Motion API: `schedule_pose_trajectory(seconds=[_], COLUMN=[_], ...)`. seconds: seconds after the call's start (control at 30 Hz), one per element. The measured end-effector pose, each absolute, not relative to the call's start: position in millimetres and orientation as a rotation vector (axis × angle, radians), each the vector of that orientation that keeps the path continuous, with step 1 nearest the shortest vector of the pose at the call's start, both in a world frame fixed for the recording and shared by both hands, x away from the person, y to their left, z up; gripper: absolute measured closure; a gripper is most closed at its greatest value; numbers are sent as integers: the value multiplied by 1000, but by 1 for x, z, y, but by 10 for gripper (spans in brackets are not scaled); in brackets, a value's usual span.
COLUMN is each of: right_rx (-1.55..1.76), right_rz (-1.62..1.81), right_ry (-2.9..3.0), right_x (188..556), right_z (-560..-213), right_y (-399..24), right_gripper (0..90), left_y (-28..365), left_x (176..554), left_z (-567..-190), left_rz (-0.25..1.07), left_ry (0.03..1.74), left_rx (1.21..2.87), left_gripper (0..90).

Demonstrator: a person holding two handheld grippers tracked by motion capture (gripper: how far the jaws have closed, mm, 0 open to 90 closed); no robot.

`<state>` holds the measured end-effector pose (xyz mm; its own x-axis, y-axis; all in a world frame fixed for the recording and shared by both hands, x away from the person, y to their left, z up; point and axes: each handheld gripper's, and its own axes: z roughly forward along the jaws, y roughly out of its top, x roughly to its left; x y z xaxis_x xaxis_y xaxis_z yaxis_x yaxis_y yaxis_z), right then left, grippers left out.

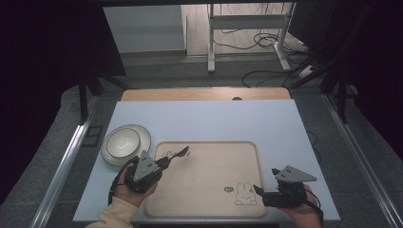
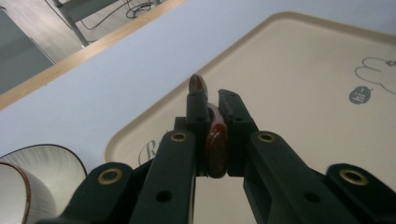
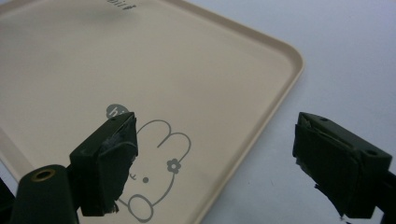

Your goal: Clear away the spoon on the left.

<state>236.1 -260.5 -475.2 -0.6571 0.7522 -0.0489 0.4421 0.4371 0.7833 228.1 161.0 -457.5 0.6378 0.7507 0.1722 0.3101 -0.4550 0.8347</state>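
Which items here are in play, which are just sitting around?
In play: spoon, clamped in left gripper; tray under it.
Sitting around: bowl on plate left of the tray; right gripper, open and empty.

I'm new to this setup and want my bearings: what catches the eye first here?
The beige tray with a rabbit drawing near its front right corner dominates the table. The left gripper clamps a brown spoon over the tray's left edge, beside a white bowl on a plate.
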Motion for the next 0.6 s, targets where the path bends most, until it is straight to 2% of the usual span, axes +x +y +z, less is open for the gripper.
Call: schedule_pose_trajectory(seconds=[0.6], right_rx=[1007], right_rz=[1081], right_ry=[2303], right_x=[236], right_z=[-475], right_y=[-260], right_gripper=[144], left_y=[148], left_x=[224], left_z=[-476], left_rz=[689], left_ry=[780], left_rx=[2151], left_gripper=[846])
